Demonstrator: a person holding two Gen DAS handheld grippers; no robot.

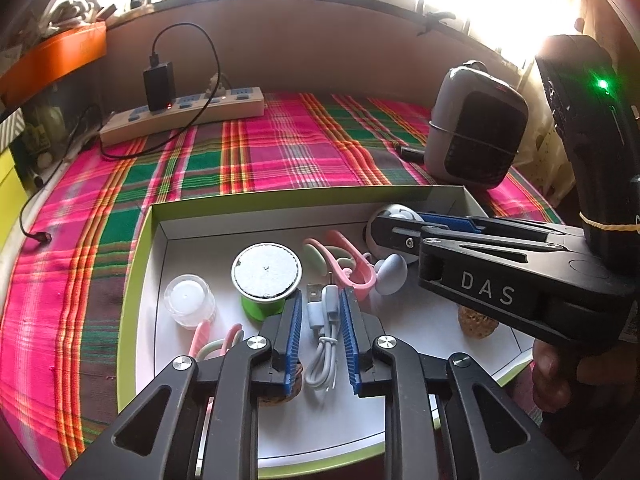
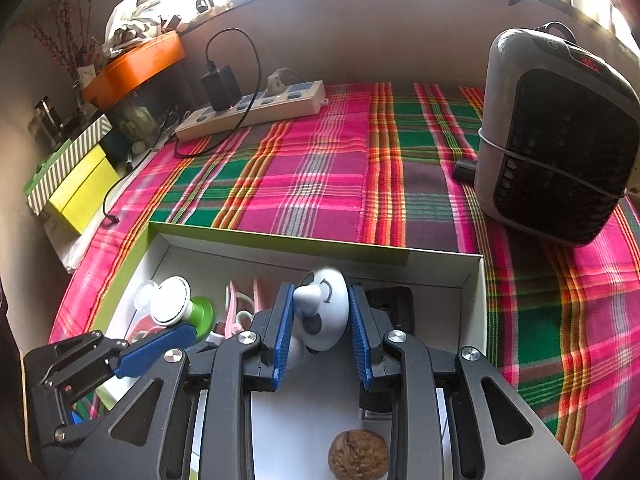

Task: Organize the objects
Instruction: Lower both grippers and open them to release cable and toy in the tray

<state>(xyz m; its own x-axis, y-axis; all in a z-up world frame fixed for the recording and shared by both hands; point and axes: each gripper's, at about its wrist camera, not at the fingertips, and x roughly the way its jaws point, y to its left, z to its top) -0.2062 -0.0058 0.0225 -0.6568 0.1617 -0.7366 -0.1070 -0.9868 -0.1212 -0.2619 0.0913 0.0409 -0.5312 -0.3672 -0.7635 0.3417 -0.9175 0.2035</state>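
Plaid cloth in pink and green covers my tabletop, with one grey heater and one power strip at the back. One green-edged box holds the small stuff: one white cable, two walnuts that I can count, one mostly hidden. My left gripper has its fingers slightly apart around the cable, not pressing. My right gripper is clamped on one white face toy.
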